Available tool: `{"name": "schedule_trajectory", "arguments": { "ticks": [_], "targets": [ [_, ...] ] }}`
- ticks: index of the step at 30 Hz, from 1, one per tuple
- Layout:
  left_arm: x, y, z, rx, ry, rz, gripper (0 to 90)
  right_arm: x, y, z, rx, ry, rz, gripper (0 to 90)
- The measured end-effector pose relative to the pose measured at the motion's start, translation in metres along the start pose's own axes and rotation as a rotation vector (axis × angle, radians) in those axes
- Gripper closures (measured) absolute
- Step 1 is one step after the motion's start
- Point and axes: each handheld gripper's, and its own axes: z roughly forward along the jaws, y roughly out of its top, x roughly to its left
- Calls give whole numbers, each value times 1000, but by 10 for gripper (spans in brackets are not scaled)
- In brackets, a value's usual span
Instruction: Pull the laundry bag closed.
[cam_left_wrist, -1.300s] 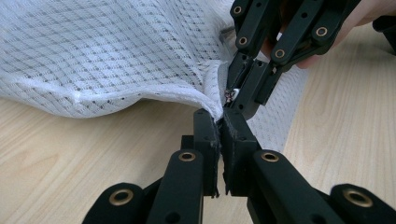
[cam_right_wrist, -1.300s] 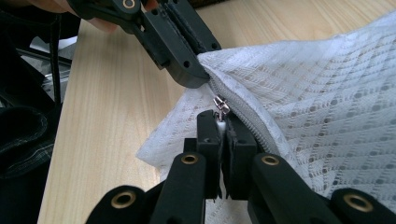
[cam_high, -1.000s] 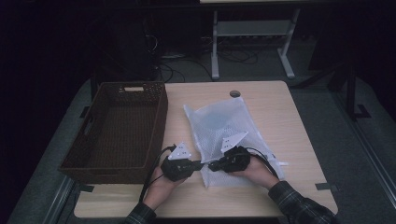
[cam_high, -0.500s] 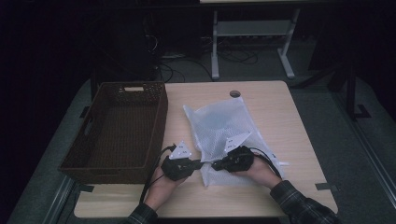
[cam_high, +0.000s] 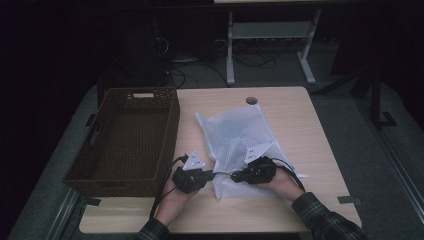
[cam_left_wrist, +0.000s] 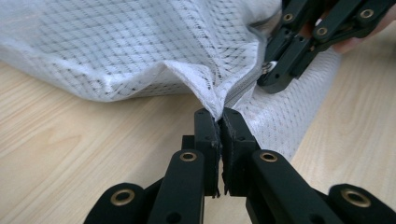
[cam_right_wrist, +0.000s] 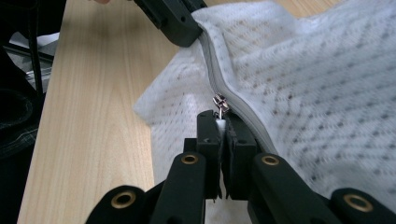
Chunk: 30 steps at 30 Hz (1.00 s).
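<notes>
Left hand-held gripper (cam_left_wrist: 219, 122) clenched on a pinched fold of the white mesh bag (cam_high: 240, 140), right at the bag's near corner edge beside the zipper line. Right hand-held gripper (cam_right_wrist: 223, 122) also clenched, grasping the small metal zipper pull (cam_right_wrist: 219, 103) and the white tab under it. Both grippers sit close together at the near end of the bag, jaws pointing toward each other; in the high view the left one (cam_high: 212, 176) and right one (cam_high: 235, 177) nearly meet.

Biggest things first: room is dark, grey carpet floor, a white metal desk frame (cam_high: 270, 45) at the back with cables on the floor. Surface (cam_high: 295, 120) is light wood grain, rounded corners, round cable hole (cam_high: 251, 100) near the far edge. Dark brown woven basket (cam_high: 127, 137) on the left side of the surface, rectangular, with handle slots, just beside the bag but apart from it.

Mesh bag lies flat in the middle of the surface, angled a bit, long side running away from the person. Fabric is white netting with a fine diamond pattern, semi-sheer, rumpled and lifted where the left jaws pull it up. Zipper runs along the near edge, grey-white tape. Person's sleeves are dark plaid, forearms coming in from the near edge.
</notes>
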Motion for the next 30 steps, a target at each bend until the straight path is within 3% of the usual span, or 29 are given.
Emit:
{"name": "schedule_trajectory", "arguments": {
  "ticks": [15, 30],
  "targets": [
    [-1, 3, 4, 32, 84, -16, 869, -4, -6, -9, 3, -25, 19, 864],
    [1, 2, -1, 19, 82, -36, 869, -1, -16, -26, -7, -56, 37, 863]
  ]
}}
